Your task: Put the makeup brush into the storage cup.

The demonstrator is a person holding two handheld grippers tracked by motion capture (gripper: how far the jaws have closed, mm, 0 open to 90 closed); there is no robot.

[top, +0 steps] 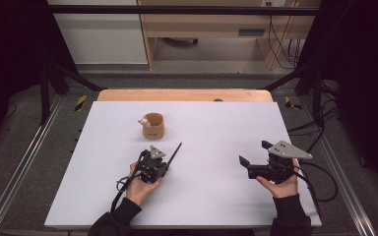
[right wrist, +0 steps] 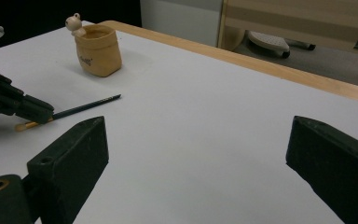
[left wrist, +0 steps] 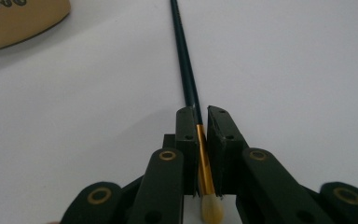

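A: Pale, matte white table (top: 211, 196), wooden edge along the far side, dark floor and metal rails around. Near the far middle, a small tan pot (top: 153, 126) shaped like a soft sack, with a tiny cream figure (right wrist: 76, 23) perched on its rim. Anything hard to read?

B: Dark lettering on the pot's front, too small to make out; in the left gripper view, just a cropped corner of the pot at the top left. Beyond the table, a light-coloured object on the floor under a shelf, not identifiable.

A: And nearer than the pot?

B: Just on the near side of the pot, a thin paintbrush (left wrist: 186, 70): dark, slim, tapering handle, shiny gold ferrule, pale bristle tuft. Handle tip towards the pot and slightly to its right. Left gripper (left wrist: 203, 126) clamped on the ferrule, black jaws nearly together with the gold metal between them. Bristles poking out behind the jaws, partly cut off by the picture's lower edge.

A: Lifted or lying flat?

B: Cannot tell for sure; very close to the table.

A: Further right of the pot?

B: Right gripper (top: 256, 160), well apart from pot and brush, jaws spread wide, nothing between them, grey three-cornered plate on top.
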